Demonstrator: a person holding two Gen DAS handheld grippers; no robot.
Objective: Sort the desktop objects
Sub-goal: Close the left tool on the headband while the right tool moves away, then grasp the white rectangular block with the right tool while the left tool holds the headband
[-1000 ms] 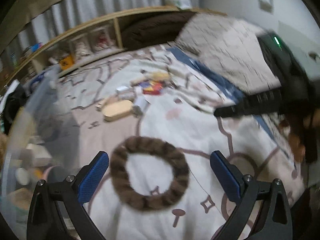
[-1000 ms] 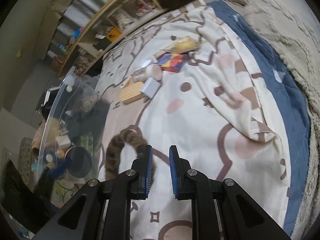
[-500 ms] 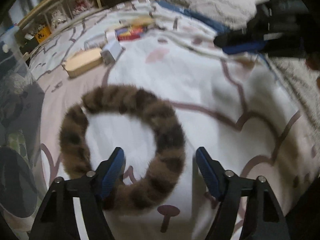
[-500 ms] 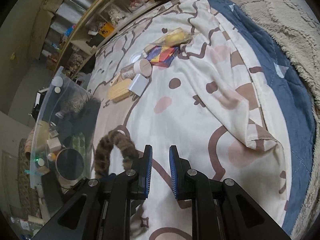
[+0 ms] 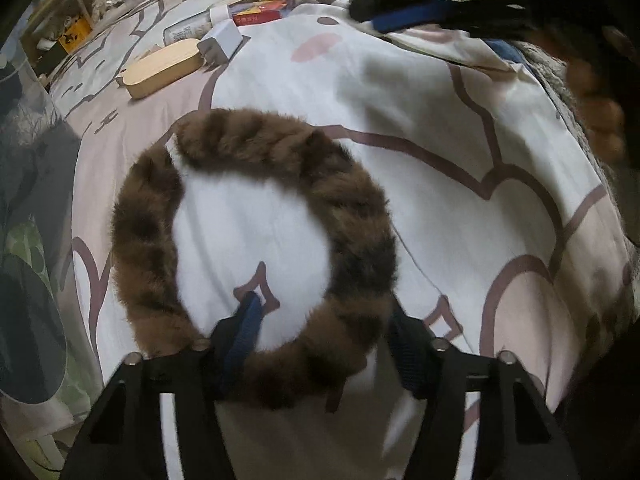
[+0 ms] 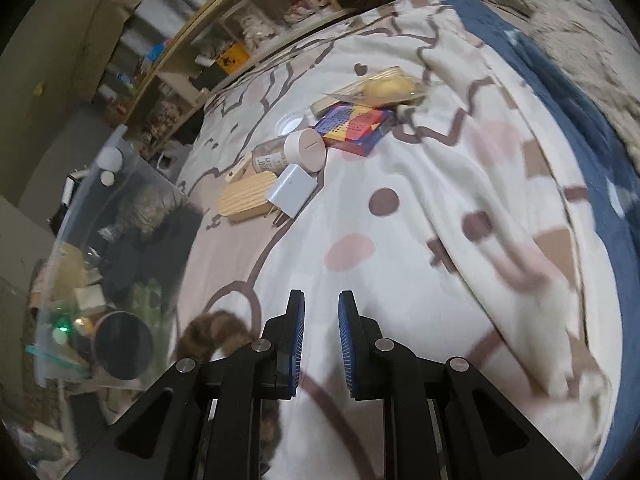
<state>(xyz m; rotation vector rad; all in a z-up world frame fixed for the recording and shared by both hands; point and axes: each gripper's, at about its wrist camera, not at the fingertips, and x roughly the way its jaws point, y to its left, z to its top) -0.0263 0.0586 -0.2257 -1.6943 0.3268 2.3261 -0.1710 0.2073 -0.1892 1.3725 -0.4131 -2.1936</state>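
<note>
A brown striped furry ring lies on the patterned bedspread. My left gripper is open and straddles the ring's near right part, one finger inside the ring and the other outside it. My right gripper hangs over the bedspread with its jaws close together and nothing between them; it also shows in the left wrist view at the top. A bit of the ring shows left of it. A wooden case, a white charger, a white-capped bottle, a colourful box and a yellow packet lie further off.
A clear plastic bin holding several items stands at the bed's left edge. A wooden shelf runs along the back. A blue and grey fuzzy blanket covers the right side.
My left gripper has dropped towards the ring and closed in around its near right part. My right gripper has drifted forward over the bedspread, still narrow.
</note>
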